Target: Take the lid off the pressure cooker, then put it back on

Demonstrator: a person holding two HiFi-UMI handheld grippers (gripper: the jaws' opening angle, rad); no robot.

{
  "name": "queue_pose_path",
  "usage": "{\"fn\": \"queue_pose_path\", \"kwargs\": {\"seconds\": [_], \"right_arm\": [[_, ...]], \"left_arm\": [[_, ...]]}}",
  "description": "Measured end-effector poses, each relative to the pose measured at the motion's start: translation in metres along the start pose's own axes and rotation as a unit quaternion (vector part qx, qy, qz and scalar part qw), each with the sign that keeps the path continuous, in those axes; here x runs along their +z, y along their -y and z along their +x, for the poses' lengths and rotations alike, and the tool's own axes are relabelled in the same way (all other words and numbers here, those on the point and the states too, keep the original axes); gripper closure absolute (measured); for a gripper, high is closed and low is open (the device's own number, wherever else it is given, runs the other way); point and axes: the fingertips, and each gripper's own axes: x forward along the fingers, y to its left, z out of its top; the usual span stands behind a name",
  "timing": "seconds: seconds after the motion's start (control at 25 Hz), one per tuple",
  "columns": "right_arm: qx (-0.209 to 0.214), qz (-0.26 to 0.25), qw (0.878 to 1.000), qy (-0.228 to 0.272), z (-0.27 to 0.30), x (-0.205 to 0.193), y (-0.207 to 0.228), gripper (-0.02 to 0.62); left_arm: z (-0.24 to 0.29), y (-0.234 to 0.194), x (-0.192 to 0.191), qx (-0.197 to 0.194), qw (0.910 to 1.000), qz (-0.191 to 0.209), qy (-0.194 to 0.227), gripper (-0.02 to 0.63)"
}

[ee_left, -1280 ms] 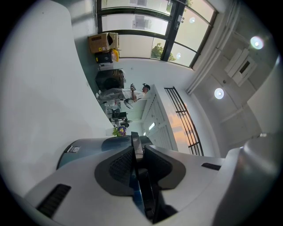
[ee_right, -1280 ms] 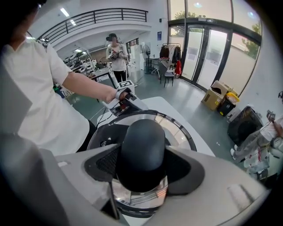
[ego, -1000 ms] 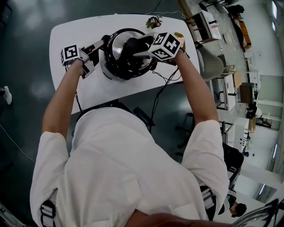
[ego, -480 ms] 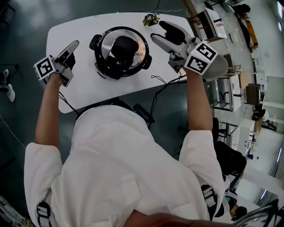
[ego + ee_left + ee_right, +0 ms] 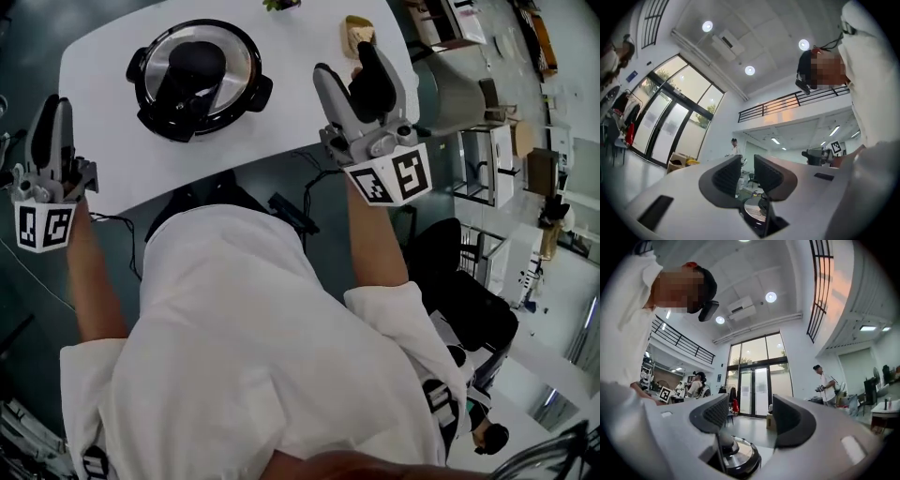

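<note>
Head view: the pressure cooker (image 5: 192,80), lid (image 5: 202,64) on, sits upper left on the counter (image 5: 281,103). My left gripper (image 5: 52,108) and right gripper (image 5: 347,67) hang either side of it.

Left gripper view: my fingers (image 5: 726,174) have just been closing and stand narrowly apart, with nothing between them.

Right gripper view: fingers (image 5: 712,414) wide apart, empty. I'd keep clear of the handles.

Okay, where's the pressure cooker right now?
In the head view the pressure cooker sits on the left part of the white table, its lid on, to the left of the right gripper, which isn't touching it.

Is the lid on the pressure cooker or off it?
On: the lid sits flat across the pressure cooker, its black handle on top.
</note>
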Motion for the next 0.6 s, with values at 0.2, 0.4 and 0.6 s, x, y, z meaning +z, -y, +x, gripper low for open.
{"fn": "queue_pose_path", "kwargs": {"seconds": [0.2, 0.4, 0.6], "right_arm": [[-0.007, 0.042, 0.999, -0.032, -0.040, -0.065, -0.008, 0.310], [-0.003, 0.079, 0.994, -0.080, -0.065, -0.125, -0.025, 0.416], [-0.033, 0.068, 0.991, -0.107, -0.108, -0.139, -0.038, 0.539]], "left_arm": [[-0.021, 0.051, -0.050, 0.039, 0.9981, 0.027, -0.040, 0.514], [-0.055, 0.079, -0.089, 0.086, 0.9926, 0.029, -0.081, 0.522], [-0.080, 0.122, -0.107, 0.088, 0.9925, 0.016, -0.083, 0.540]]}}
